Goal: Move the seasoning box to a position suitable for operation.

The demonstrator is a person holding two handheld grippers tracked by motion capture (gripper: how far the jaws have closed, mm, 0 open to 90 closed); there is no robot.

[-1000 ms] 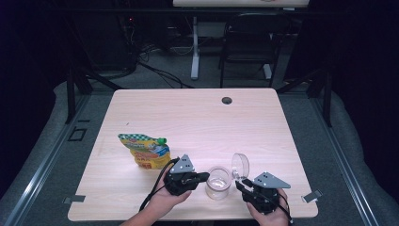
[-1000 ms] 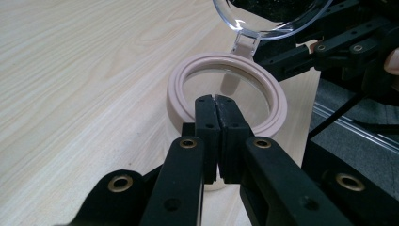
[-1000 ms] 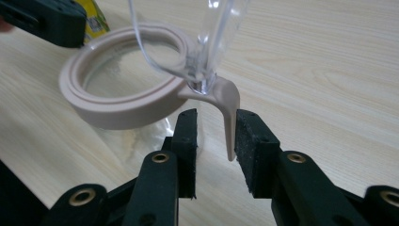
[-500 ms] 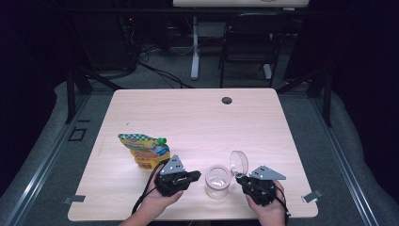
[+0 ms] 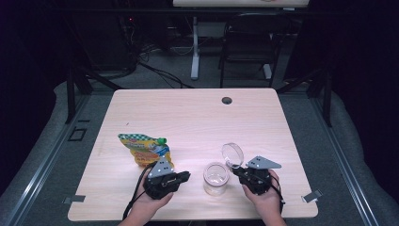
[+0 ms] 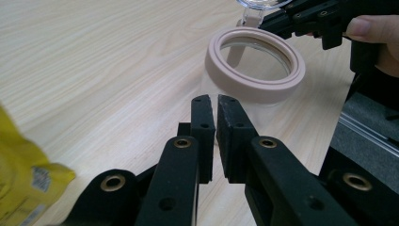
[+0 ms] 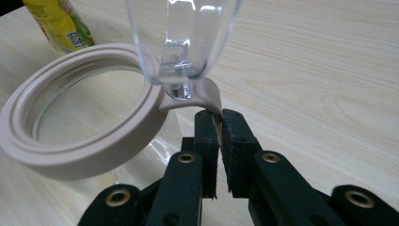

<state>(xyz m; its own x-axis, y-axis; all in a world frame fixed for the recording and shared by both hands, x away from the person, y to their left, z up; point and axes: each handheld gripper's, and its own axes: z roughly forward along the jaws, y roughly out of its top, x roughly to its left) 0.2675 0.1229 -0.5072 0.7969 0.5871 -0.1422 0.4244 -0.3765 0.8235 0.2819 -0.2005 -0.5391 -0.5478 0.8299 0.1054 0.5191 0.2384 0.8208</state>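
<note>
A clear jar (image 5: 216,179) with a pinkish rim (image 6: 256,66) stands near the table's front edge, its clear hinged lid (image 5: 232,154) flipped up and open. My right gripper (image 5: 237,170) is at the jar's right side, shut on the pink lid tab (image 7: 214,101) just below the clear lid (image 7: 183,33). My left gripper (image 5: 187,175) lies a little left of the jar, pointing at it. Its jaws (image 6: 215,101) are shut with nothing between them, a short way from the glass.
A yellow-green spouted pouch (image 5: 143,148) lies flat behind the left gripper, and its corner (image 6: 21,188) shows in the left gripper view. A dark cable hole (image 5: 227,100) sits at the table's far edge. A chair and desk legs stand beyond the table.
My left gripper has drawn back a little to the left, away from the jar. The right gripper, jar and lid have stayed about where they were.
</note>
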